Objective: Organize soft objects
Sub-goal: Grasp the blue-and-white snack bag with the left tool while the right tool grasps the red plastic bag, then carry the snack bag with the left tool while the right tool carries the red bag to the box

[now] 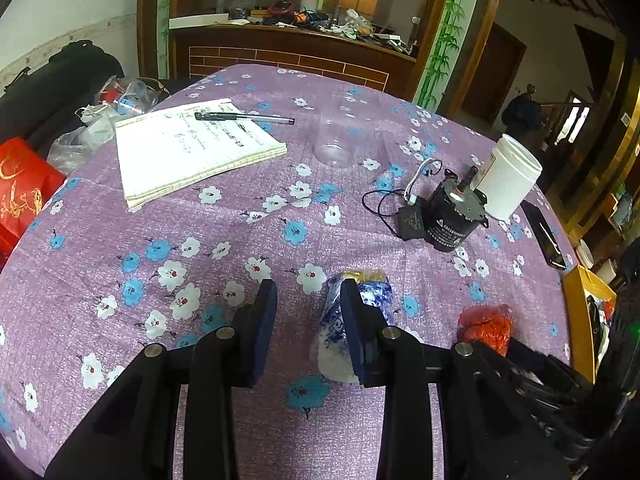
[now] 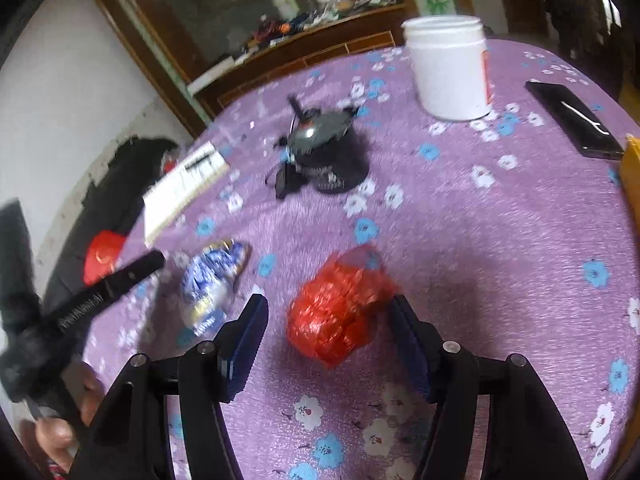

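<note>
Red bundle point(image 2: 338, 312): lying between the right gripper point(image 2: 328, 344) fingers, which are standing apart
Blue packet point(image 1: 352, 320): sitting against the left gripper point(image 1: 310, 324) right pad, fingers apart
Tablecloth point(image 1: 240, 248): stretching open toward notebook point(image 1: 192, 148)

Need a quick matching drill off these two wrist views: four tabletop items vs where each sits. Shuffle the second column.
Items:
1. pen
2. red packet
3. white jar
4. blue-white packet

Places:
A. between the open right gripper fingers
B. right behind the black motor
C. on the notebook
D. at the left gripper, against one finger

Pairs: 1-C, 2-A, 3-B, 4-D
</note>
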The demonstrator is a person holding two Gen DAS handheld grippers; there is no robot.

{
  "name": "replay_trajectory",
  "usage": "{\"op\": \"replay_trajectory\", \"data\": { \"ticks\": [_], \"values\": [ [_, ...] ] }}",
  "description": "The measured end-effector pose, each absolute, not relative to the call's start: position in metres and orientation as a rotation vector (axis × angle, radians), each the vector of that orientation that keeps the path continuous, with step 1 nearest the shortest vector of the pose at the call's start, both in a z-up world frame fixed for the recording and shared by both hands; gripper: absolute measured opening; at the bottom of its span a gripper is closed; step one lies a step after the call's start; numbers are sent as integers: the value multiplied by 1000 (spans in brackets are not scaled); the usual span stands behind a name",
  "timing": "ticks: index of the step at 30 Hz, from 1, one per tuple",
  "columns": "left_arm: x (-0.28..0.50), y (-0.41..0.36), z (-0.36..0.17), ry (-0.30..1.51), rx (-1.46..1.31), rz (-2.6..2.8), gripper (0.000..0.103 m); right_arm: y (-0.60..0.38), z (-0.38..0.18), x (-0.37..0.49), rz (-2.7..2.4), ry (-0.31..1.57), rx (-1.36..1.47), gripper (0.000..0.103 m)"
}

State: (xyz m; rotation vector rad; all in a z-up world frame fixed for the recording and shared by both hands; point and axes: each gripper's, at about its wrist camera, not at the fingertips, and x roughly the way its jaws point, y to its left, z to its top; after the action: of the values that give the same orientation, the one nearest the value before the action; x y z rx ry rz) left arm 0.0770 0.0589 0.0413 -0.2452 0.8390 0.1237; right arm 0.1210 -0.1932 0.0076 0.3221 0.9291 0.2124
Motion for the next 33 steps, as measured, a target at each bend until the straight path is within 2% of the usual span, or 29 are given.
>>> {"op": "replay_trajectory", "data": {
  "ticks": [1,2,3,6,7,8,10,21,24,26,33],
  "values": [
    [78,57,40,844,-235,119,30,-190,4,123,195,935,296,63],
    [78,55,40,847,-228,114,30,-185,0,126,185,941,266,59],
    [79,53,39,848,-219,108,30,-183,-1,126,177,926,244,48],
    [80,44,37,856,-184,86,30,-179,0,126,179,901,183,42],
    [81,42,37,857,-178,78,35,-180,0,126,189,904,185,41],
    [81,40,36,860,-172,65,49,-181,1,125,194,902,187,40],
    [82,37,35,860,-166,51,66,-184,7,121,196,876,195,39],
    [92,20,16,917,-72,62,66,-193,22,115,181,814,229,39],
    [92,16,16,908,-54,62,59,-194,25,113,184,802,238,39],
    [93,14,13,919,-47,56,50,-194,25,113,185,800,240,39],
    [95,9,8,924,-11,64,50,-195,25,112,189,793,245,39]
  ]
}}
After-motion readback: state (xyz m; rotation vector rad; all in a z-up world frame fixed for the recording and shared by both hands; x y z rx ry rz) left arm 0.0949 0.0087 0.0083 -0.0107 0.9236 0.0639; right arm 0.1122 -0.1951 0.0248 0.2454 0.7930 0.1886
